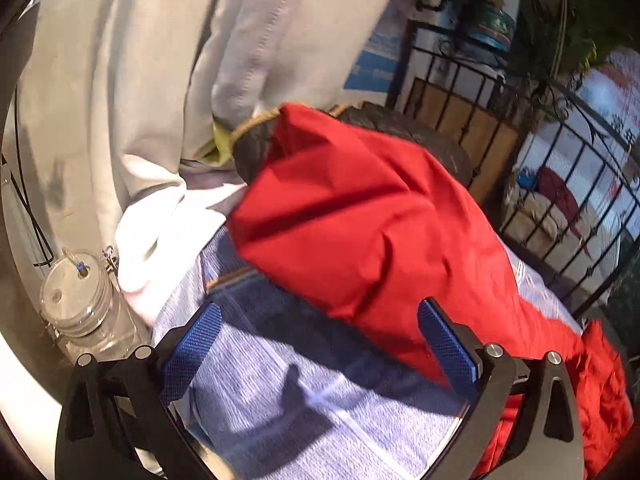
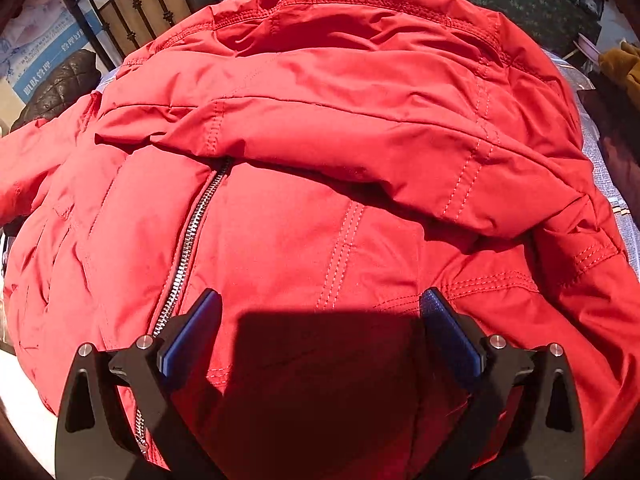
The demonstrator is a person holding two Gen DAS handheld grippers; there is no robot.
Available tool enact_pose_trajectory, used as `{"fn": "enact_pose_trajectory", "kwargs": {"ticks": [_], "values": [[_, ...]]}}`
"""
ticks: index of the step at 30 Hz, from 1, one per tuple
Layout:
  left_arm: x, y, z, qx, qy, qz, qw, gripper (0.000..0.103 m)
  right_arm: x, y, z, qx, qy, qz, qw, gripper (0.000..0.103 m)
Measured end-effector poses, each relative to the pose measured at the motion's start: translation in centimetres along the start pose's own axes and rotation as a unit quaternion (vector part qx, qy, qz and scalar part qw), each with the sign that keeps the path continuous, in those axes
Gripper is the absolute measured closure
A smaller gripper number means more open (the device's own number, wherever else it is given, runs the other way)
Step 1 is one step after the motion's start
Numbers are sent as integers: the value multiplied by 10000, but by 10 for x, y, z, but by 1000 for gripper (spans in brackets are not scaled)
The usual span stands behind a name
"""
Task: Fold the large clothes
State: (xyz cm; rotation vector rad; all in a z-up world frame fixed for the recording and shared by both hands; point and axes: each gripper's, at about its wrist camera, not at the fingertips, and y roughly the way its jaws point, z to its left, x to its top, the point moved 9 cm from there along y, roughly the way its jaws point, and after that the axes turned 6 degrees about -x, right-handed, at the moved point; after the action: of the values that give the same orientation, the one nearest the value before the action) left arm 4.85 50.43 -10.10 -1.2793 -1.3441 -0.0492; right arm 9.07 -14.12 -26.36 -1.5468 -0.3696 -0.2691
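Both tongs (image 1: 320, 344) (image 2: 320, 332) gape empty over the red jacket (image 2: 320, 128).

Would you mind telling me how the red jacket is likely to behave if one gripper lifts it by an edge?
The red jacket looks puffy and creased, so it would probably droop and unfold. Its smooth shell may slip between the fingers. The metal zipper side might hang slightly lower.

red jacket (image 2: 320, 128) | front up, zipper closed | sleeve folded across chest | lying on blue towel (image 1: 248, 360)
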Motion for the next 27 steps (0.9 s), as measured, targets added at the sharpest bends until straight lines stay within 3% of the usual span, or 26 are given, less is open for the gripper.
{"fn": "enact_pose_trajectory", "kwargs": {"ticks": [3, 6, 8, 9, 11, 14, 18, 22, 25, 27], "values": [[14, 24, 20, -20, -275, 202, 9994, 7, -4, 2, 1, -40, -21, -29, 10000, 4], [20, 40, 24, -148, -301, 393, 9987, 22, -6, 3, 5, -49, -23, -43, 10000, 4], [21, 43, 20, -175, -160, 414, 9989, 45, -6, 4, 6, -38, -25, -63, 10000, 4], [22, 45, 17, -152, -100, 409, 9990, 50, -7, 3, 7, -36, -29, -73, 10000, 4], [21, 47, 13, -164, -27, 390, 9991, 76, -8, 4, 9, -41, -25, -84, 10000, 4], [23, 42, 5, -182, 37, 316, 9993, 92, -10, 3, 8, -48, -30, -87, 9999, 4], [35, 12, -22, -410, 224, -10, 9989, 96, -9, 3, 8, -40, -22, -94, 9999, 4], [48, -33, -91, -1067, 765, -379, 9906, 97, -9, 4, 8, -37, -22, -52, 10000, 4], [49, -68, -168, -1694, 1373, -589, 9742, 97, -5, 1, 6, 51, 52, 13, 10000, 4], [40, -86, -225, -2207, 1716, -613, 9582, 97, 0, -7, 2, 203, 206, -80, 9995, 5]]}}
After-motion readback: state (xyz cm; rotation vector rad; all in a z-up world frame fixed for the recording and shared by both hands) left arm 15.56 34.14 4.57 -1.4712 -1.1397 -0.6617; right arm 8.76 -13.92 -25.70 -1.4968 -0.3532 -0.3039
